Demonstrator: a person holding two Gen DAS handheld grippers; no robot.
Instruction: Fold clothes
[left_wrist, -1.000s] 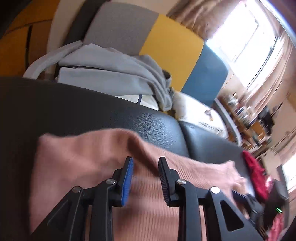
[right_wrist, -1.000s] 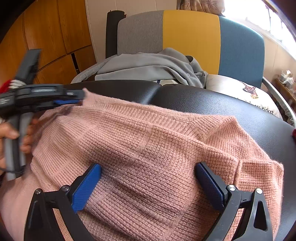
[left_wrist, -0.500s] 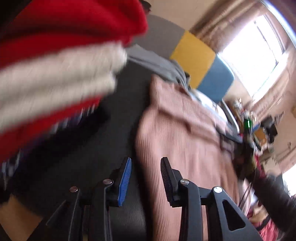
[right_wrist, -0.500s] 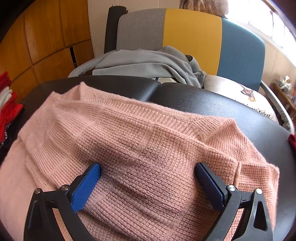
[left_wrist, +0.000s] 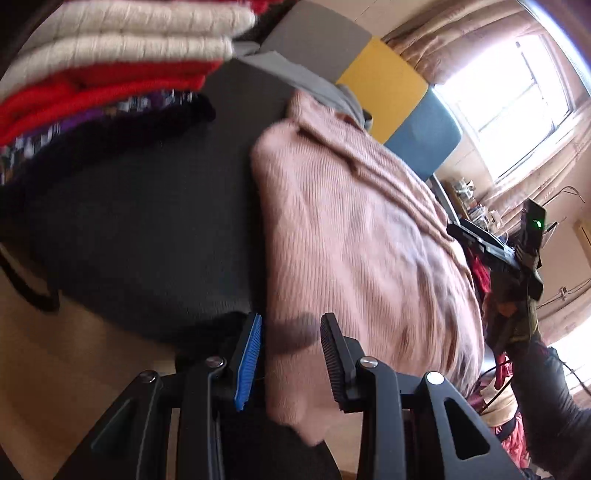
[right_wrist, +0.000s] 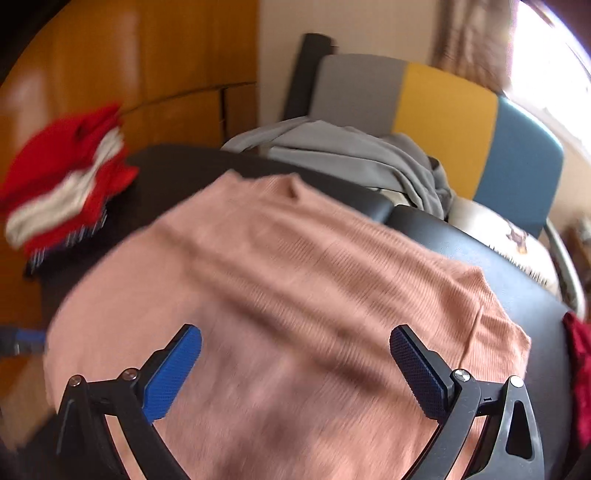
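A pink knit sweater (left_wrist: 362, 236) (right_wrist: 295, 280) lies spread across a black padded surface (left_wrist: 147, 221). My left gripper (left_wrist: 290, 350) is at the sweater's near left edge. Its jaws stand a narrow gap apart, and the hem runs between the fingers (left_wrist: 251, 350) without being pinched. My right gripper (right_wrist: 295, 369) hovers wide open over the near middle of the sweater, with nothing between its blue pads (right_wrist: 177, 365). In the left wrist view the right gripper (left_wrist: 495, 251) shows at the sweater's far side. Both views are blurred by motion.
A stack of folded red and white clothes (right_wrist: 62, 184) (left_wrist: 110, 55) sits at the surface's left end. A grey garment (right_wrist: 351, 155) is heaped on a grey, yellow and blue chair (right_wrist: 443, 122) behind. A dark red cloth (right_wrist: 580, 350) lies at the right edge.
My left gripper has swung from the sweater's far side, past the folded stack, down to its near left edge. My right gripper has pulled back and up, still open.
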